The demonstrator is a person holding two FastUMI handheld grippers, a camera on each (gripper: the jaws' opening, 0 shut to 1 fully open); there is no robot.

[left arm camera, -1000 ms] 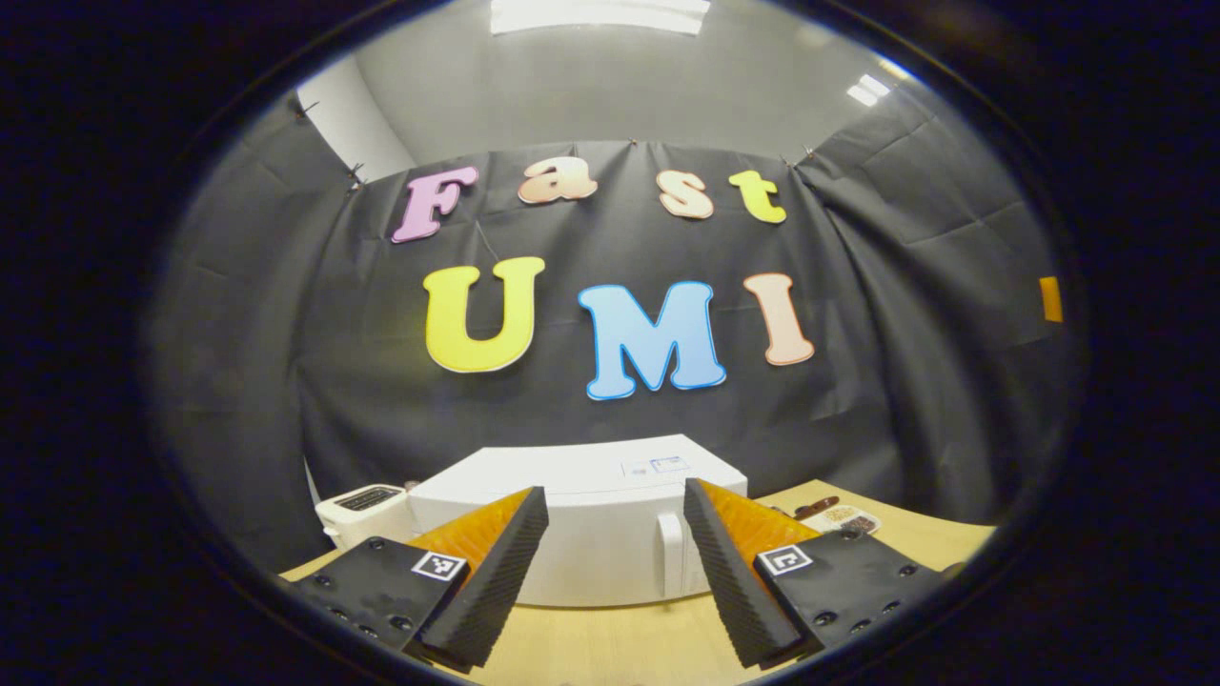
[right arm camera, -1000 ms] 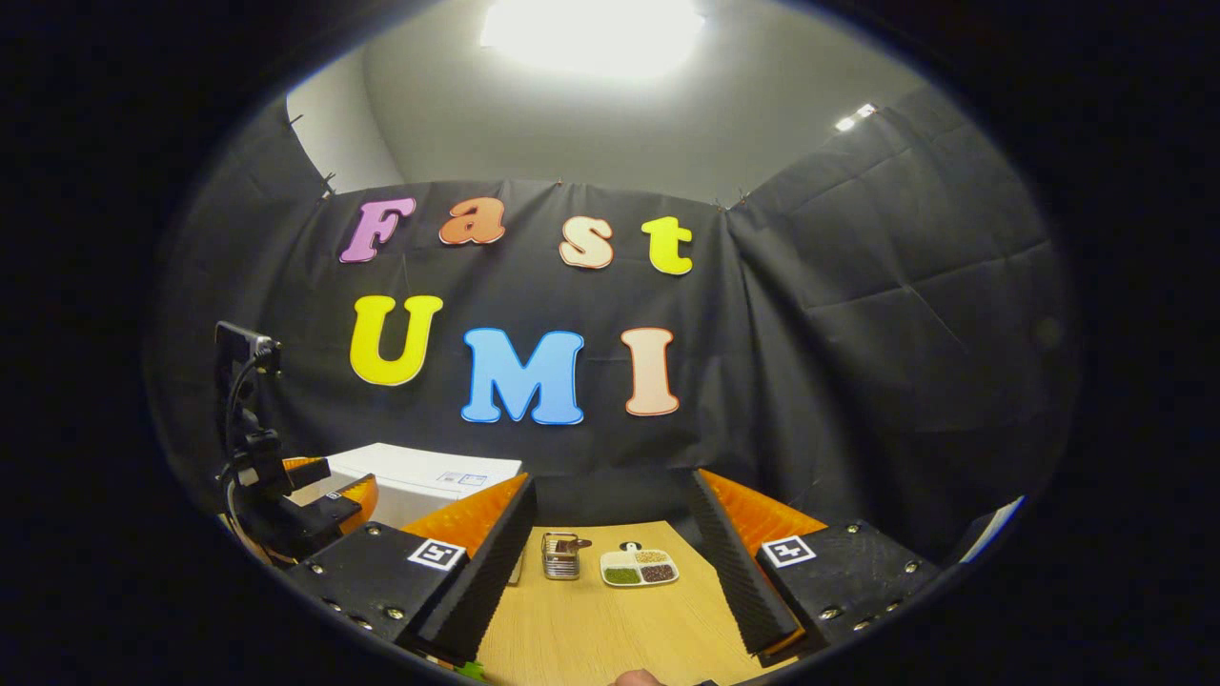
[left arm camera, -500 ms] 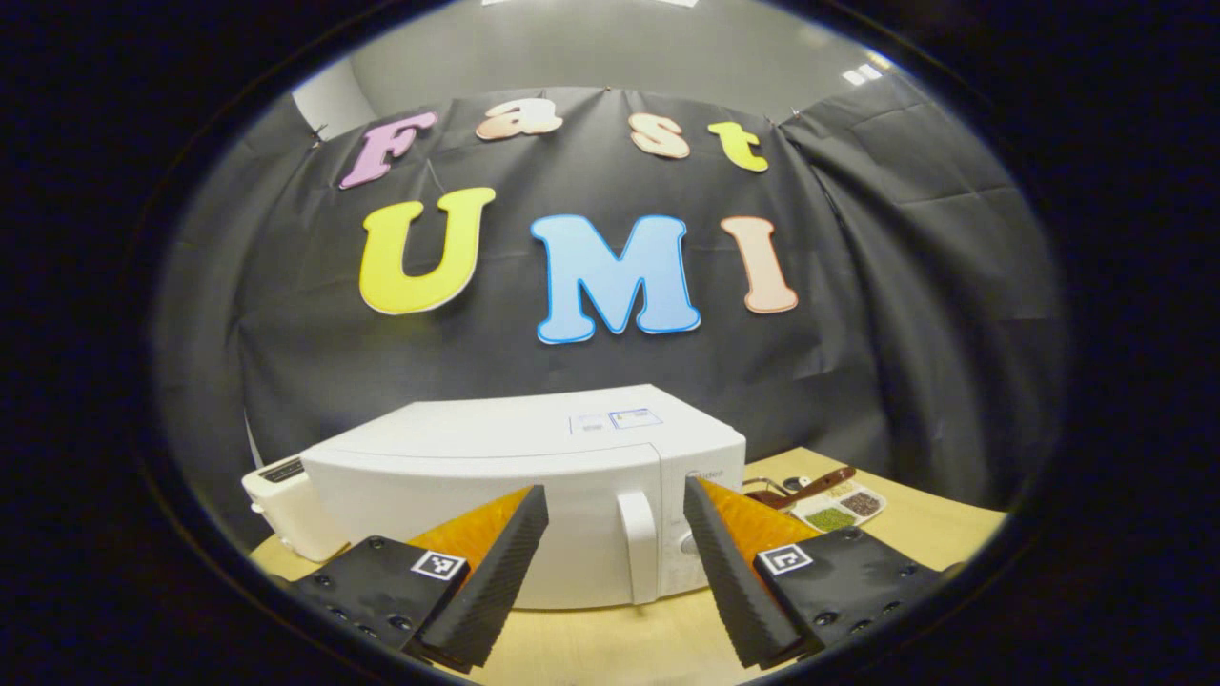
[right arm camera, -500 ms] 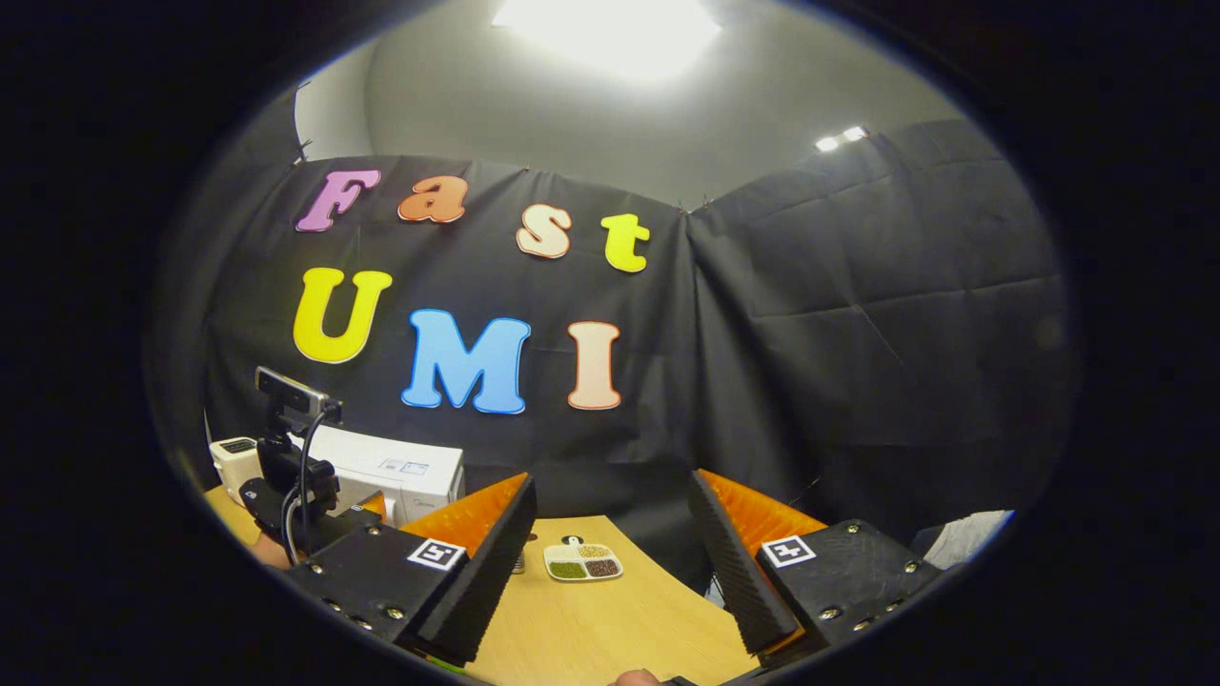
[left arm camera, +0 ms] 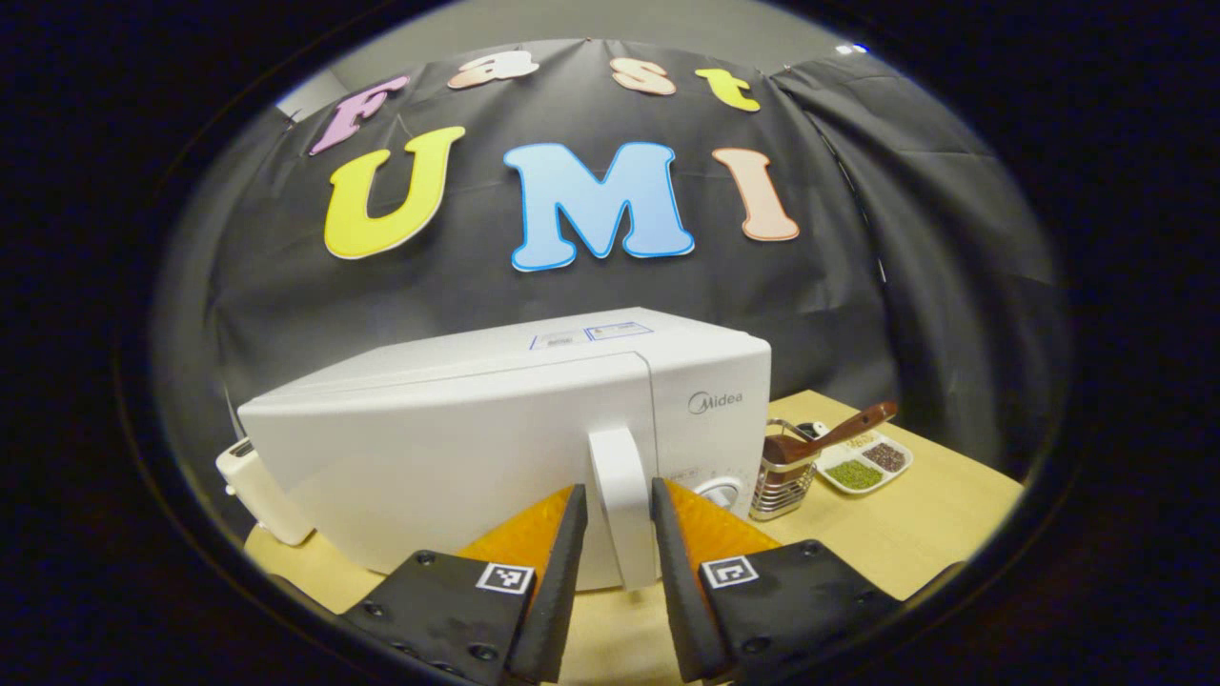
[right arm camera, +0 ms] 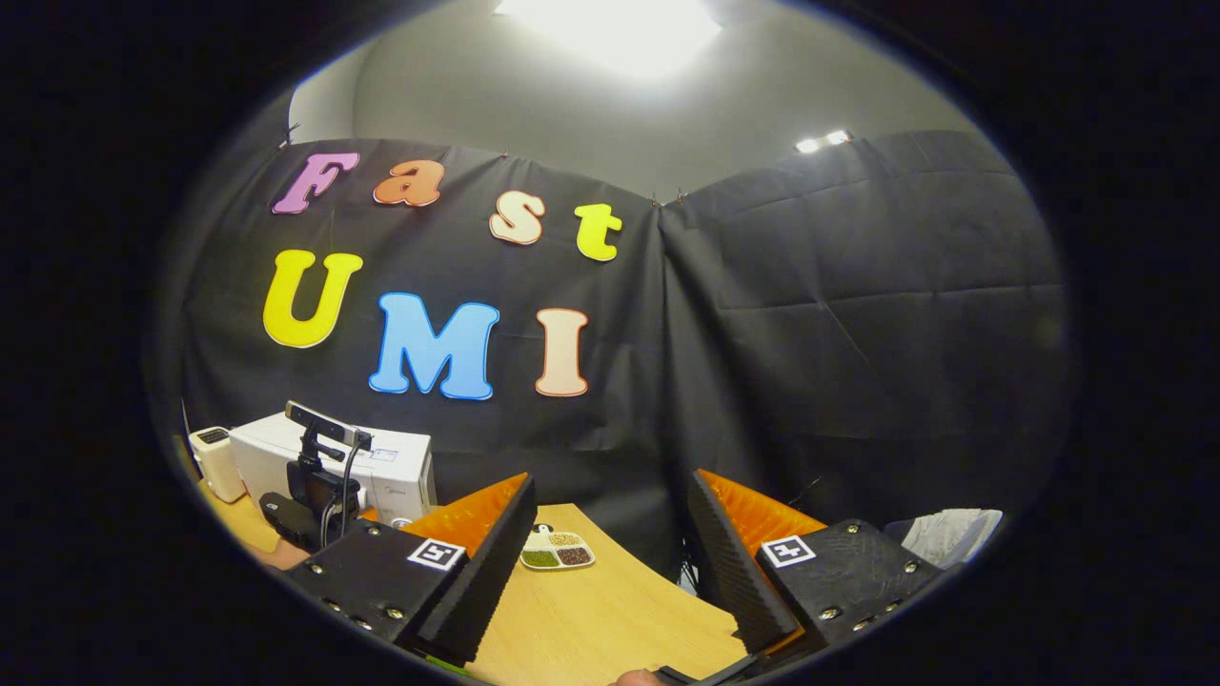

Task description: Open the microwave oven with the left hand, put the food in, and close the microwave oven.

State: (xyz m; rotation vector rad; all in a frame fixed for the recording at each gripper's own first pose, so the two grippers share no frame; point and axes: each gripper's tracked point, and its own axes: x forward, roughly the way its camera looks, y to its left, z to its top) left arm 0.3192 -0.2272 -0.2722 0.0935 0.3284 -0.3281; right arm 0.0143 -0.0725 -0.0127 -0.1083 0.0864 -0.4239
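Observation:
The white microwave [left arm camera: 457, 448] stands on the wooden table with its door closed. Its vertical white handle [left arm camera: 620, 476] runs between the fingers of my left gripper [left arm camera: 618, 491], which is shut on it, one orange-backed finger on each side. A small white divided dish of green and brown grains [left arm camera: 863, 467] lies to the right of the microwave. My right gripper [right arm camera: 610, 486] hangs open over the table's near edge with nothing between its fingers. From there the microwave [right arm camera: 381, 467], the left gripper's body [right arm camera: 310, 495] in front of it and the dish [right arm camera: 558, 551] lie far off to the left.
A wire holder with a brown-handled spoon [left arm camera: 786, 476] stands between the microwave and the dish. A white toaster [left arm camera: 257, 495] sits at the microwave's left. The wooden table [right arm camera: 591, 619] ends at the black cloth wall. Something white and crumpled [right arm camera: 953, 534] lies beyond the table's right side.
My left gripper moved in toward the microwave and its fingers narrowed around the door handle. The right gripper swung to the right and stayed open.

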